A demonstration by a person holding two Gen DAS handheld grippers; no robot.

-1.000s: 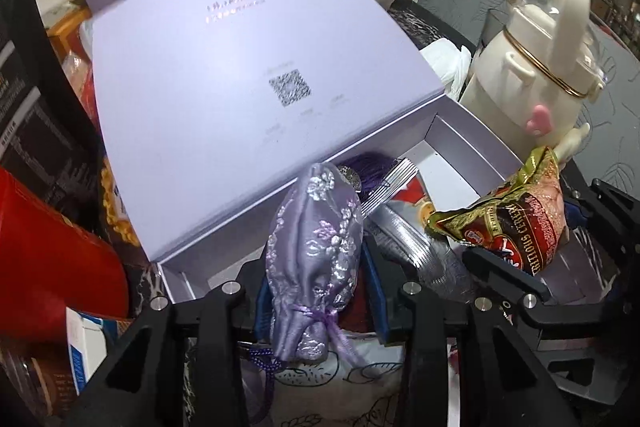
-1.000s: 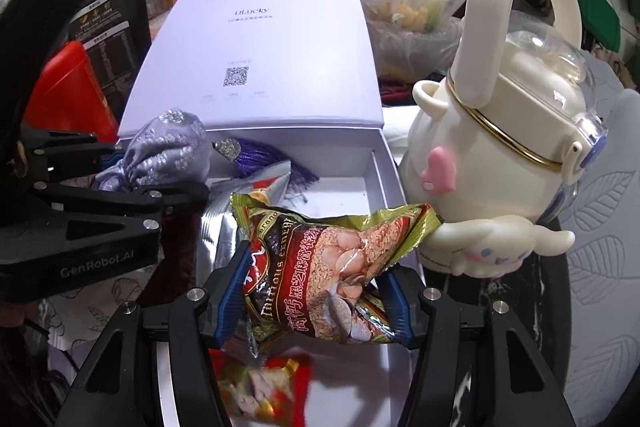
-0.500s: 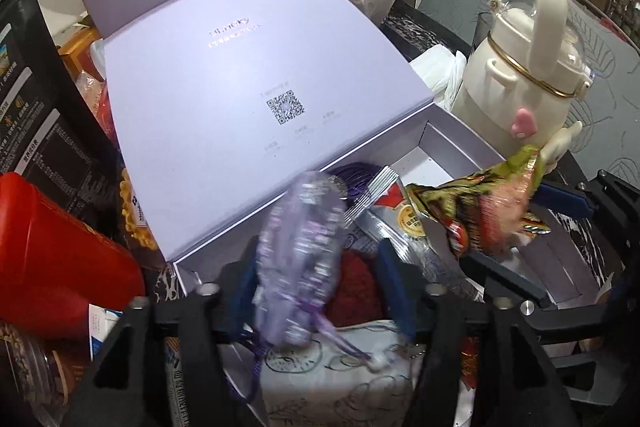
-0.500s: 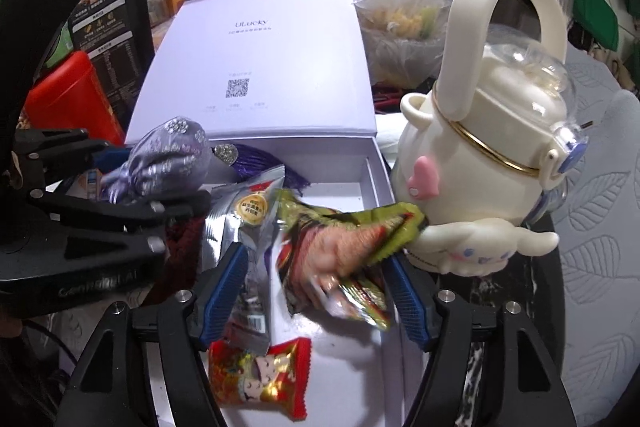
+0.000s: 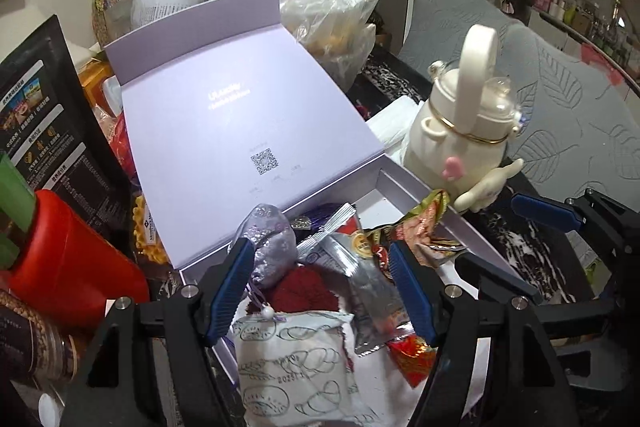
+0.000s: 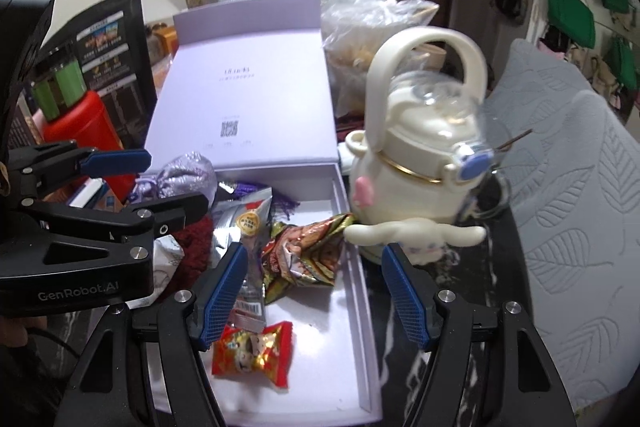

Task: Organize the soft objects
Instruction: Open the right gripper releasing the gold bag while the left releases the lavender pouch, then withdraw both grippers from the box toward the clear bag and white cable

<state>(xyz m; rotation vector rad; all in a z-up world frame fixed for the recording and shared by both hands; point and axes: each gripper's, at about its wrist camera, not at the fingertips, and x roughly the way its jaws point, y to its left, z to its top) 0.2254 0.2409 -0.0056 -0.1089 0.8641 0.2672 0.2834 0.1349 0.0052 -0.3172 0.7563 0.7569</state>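
An open lilac box holds the soft items. A silver-lilac drawstring pouch lies at its left end, beside a dark red knitted piece and a white printed sachet. A green-gold snack bag lies in the middle, a silver foil packet next to it, a red candy packet nearer me. My left gripper is open and empty above the pouch. My right gripper is open and empty above the snack bag.
A cream character kettle stands right against the box's right wall. The raised lid stands behind. A red canister and black carton crowd the left. A plastic bag sits behind. A grey leaf-pattern cushion lies right.
Both grippers opened and pulled back and up. The pouch dropped from the left one into the box's left end; the snack bag dropped from the right one into the box.
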